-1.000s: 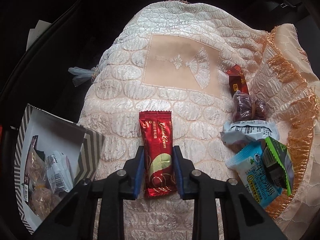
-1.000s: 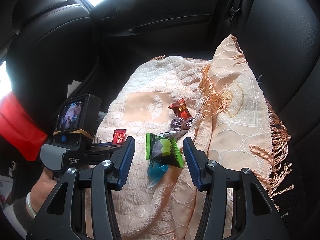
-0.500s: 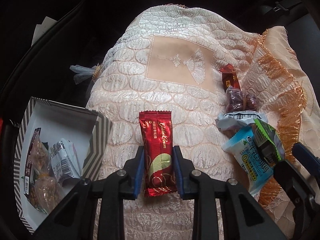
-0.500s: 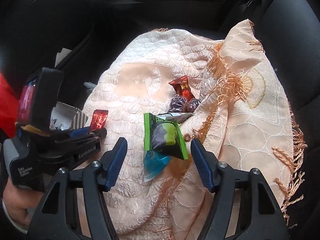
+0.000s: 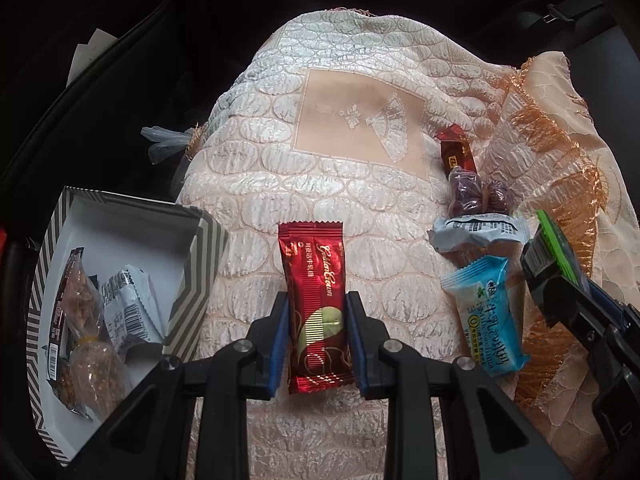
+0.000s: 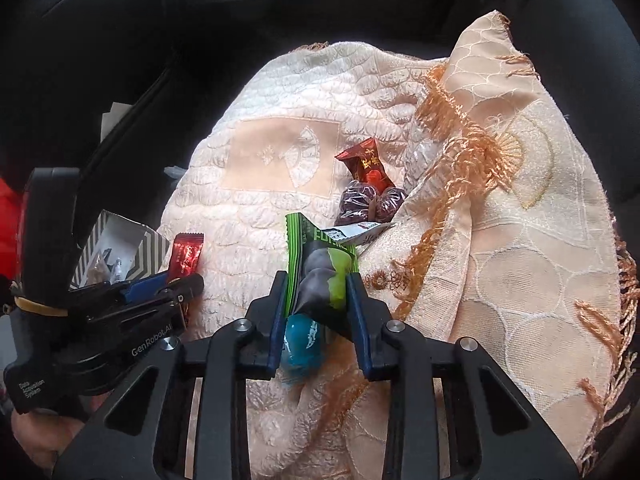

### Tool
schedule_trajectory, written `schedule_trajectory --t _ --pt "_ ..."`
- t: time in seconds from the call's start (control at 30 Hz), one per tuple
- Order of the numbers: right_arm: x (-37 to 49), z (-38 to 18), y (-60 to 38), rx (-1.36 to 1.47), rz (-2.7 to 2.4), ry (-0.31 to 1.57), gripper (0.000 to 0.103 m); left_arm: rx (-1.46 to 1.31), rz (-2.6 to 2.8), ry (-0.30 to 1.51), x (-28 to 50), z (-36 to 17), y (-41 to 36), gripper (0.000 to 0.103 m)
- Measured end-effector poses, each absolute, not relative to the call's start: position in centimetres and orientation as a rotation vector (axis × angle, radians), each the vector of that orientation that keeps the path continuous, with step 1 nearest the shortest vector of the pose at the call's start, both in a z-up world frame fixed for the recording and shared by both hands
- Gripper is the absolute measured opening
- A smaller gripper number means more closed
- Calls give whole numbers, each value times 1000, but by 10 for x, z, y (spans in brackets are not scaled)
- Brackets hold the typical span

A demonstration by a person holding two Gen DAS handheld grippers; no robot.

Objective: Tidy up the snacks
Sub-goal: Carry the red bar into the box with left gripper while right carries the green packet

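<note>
Two glossy foil packets [image 5: 316, 312] [image 6: 320, 276], flat and crinkled, apparently clamped over quilted cloth [image 5: 320, 184].

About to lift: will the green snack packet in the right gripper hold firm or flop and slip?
The green snack packet looks crumpled and pinched between the right gripper pads, so probably soft, light. Its glossy film may slip; the free upper end will likely droop.

cream quilted cloth [image 5: 336, 184] (orange-fringed) | black car seat [image 6: 580, 60] | paper slip [image 5: 86, 56]
</note>
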State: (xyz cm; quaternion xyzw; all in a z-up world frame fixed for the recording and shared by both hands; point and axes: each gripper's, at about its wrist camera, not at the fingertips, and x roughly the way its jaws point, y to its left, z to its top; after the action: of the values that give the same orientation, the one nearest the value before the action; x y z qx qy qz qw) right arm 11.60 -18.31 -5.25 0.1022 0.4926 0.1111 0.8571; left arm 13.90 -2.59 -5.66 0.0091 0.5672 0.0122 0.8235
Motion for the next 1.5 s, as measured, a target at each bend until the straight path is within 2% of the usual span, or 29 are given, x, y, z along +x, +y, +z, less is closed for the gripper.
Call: schedule_trajectory --t 0.57,1.5 --pt "74 -25 -171 190 288 987 27 17 24 1150 107 -34 -11 29" --pt "49 3 -66 32 470 970 27 -65 137 1070 60 7 87 29"
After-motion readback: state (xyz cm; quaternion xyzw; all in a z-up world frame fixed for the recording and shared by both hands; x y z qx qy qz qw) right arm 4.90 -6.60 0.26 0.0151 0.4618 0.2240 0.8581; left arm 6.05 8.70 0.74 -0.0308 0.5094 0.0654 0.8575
